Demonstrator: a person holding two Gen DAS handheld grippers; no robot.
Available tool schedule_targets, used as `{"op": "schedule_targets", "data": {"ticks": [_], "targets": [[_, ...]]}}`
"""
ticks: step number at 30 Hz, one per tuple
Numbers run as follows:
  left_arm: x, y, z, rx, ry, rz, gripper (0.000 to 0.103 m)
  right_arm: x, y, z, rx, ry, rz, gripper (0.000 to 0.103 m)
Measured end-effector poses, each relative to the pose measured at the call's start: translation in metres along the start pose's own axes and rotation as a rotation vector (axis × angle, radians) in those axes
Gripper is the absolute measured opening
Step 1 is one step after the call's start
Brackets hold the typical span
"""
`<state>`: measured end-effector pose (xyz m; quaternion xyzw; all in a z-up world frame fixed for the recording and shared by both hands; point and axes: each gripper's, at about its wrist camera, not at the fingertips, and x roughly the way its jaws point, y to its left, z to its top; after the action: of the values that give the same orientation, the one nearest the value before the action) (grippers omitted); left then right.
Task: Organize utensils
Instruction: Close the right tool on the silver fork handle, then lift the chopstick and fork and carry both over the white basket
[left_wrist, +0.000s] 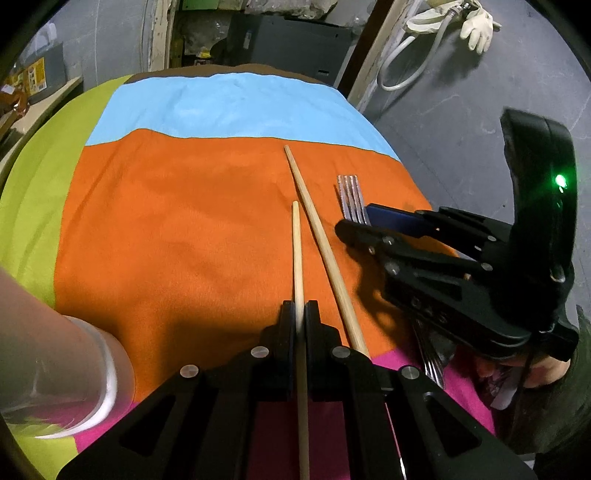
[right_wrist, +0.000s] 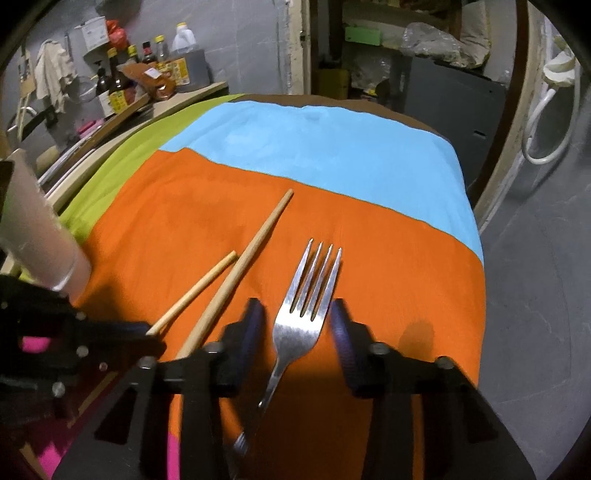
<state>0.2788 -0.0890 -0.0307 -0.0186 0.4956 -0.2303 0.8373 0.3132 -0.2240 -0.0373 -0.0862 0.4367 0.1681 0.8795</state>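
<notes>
L gripper (left_wrist: 300, 314) pinches one chopstick (left_wrist: 296, 254); 2nd chopstick (left_wrist: 317, 229) lies just right of its jaws. R gripper (right_wrist: 297, 325) spread, pads clear of fork (right_wrist: 306, 314) between them. Step: pairing chopsticks. Next: lay held stick alongside 2nd, w/o rolling it.

One chopstick (right_wrist: 194, 295) lies left of the longer chopstick (right_wrist: 243, 266); the fork (right_wrist: 306, 306) lies right of both, on the cloth (right_wrist: 406, 288).

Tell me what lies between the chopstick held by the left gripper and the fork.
The second chopstick lies loose on the orange cloth between the held chopstick and the fork, clearest in the right wrist view.
</notes>
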Motion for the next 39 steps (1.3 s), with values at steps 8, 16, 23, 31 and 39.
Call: {"op": "schedule_targets", "data": {"ticks": [8, 16, 23, 31, 39], "targets": [[-0.005, -0.005, -0.006, 0.004, -0.042, 0.029, 0.003, -0.001, -0.006, 0.003, 0.109, -0.037, -0.003, 0.022], [-0.033, -0.012, -0.014, 0.011, -0.171, 0.036, 0.003, -0.055, 0.007, -0.012, 0.094, -0.265, -0.018, 0.022], [-0.066, -0.004, -0.020, -0.034, -0.405, -0.012, 0.003, -0.092, 0.033, -0.027, 0.028, -0.484, -0.089, 0.022], [-0.083, 0.001, -0.019, -0.068, -0.550, -0.018, 0.003, -0.106, 0.037, -0.034, 0.042, -0.575, -0.081, 0.022], [-0.099, 0.000, -0.028, -0.034, -0.651, -0.023, 0.003, -0.116, 0.038, -0.036, 0.065, -0.634, -0.074, 0.022]]}}
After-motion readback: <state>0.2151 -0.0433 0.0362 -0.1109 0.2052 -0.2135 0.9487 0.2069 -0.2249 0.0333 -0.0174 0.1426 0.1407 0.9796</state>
